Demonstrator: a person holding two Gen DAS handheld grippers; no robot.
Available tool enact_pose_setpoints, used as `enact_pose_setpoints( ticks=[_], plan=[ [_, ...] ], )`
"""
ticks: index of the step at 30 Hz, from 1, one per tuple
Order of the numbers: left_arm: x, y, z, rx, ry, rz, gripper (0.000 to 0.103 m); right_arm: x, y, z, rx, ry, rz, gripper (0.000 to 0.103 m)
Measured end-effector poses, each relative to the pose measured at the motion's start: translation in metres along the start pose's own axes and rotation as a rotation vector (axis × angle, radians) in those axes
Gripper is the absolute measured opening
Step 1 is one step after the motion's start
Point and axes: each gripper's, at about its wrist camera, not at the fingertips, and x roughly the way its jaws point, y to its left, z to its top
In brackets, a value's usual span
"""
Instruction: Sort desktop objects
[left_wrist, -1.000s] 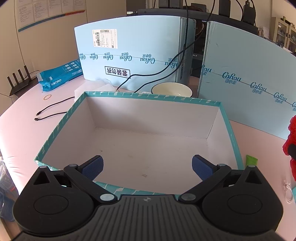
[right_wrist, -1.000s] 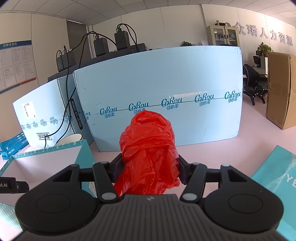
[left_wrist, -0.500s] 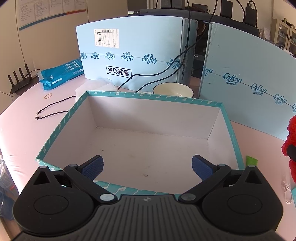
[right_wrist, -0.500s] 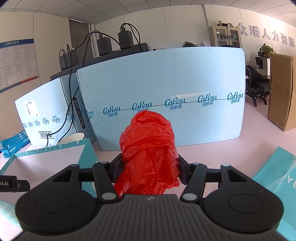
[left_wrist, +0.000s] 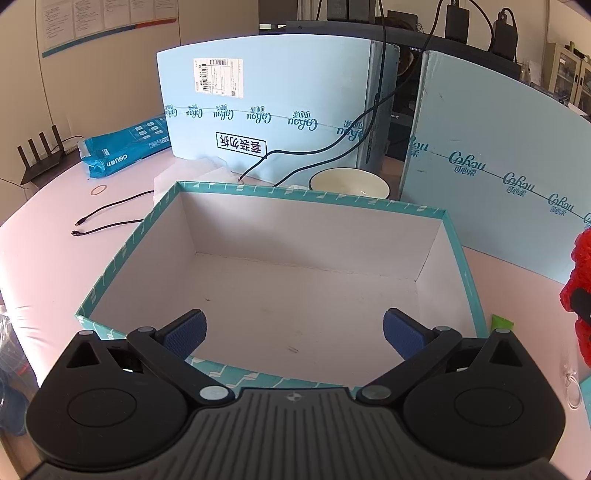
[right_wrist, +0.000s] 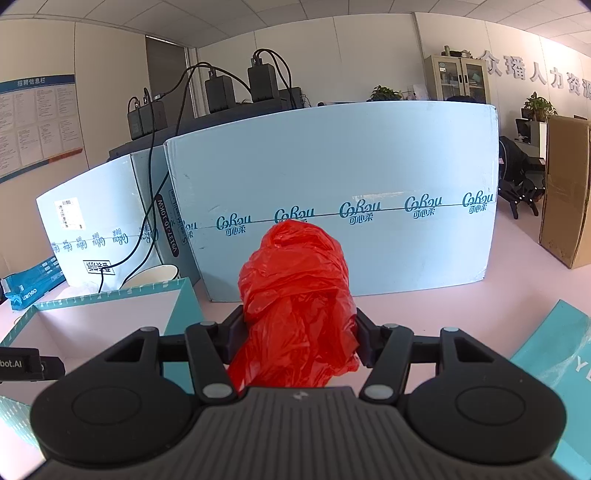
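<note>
The right gripper (right_wrist: 300, 338) is clamped on a crumpled red bag (right_wrist: 297, 295), which is held up off the tabletop (right_wrist: 461, 314) with its long axis running forward and upward between the two fingers. The box (left_wrist: 458, 258), teal-rimmed, white inside and open at the top, lies to the left of that gripper; in the right wrist view its near right corner (right_wrist: 181, 291) is seen just left of the bag and lower. From the bag being held and the box showing nothing inside, it is judged that the coming move turns on this one relation: the bag would have to be carried leftward over the right wall and then let go. The left gripper (left_wrist: 294, 328) is spread wide with nothing between its fingers and hangs over the near rim of the box, looking into it; it is the nearer to the box, but the bag is in the other one. In the left wrist view the bag (left_wrist: 580, 280) shows at the right edge, beyond the right wall. A bowl (left_wrist: 349, 183) stands behind the far rim, against pale blue cartons (right_wrist: 332, 192), and a thin cable (left_wrist: 107, 221) lies on the tabletop to the left of the box. A small green thing (left_wrist: 501, 324) lies just outside the right wall; what it is cannot be told. Nothing is seen standing between bag and box except the wall itself.
</note>
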Motion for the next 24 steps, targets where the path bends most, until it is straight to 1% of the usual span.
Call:
enact_pose_setpoints(
  ticks=[7,24],
  plan=[
    [0.000,0.001,0.001,0.000,-0.003,0.000,0.102,-0.001,0.005,0.003,-0.005,-0.008,0.013,0.061],
    [-0.001,0.017,0.000,-0.025,-0.005,0.040,0.102,0.003,0.019,0.003,-0.013,-0.005,0.056,0.061]
  ],
)
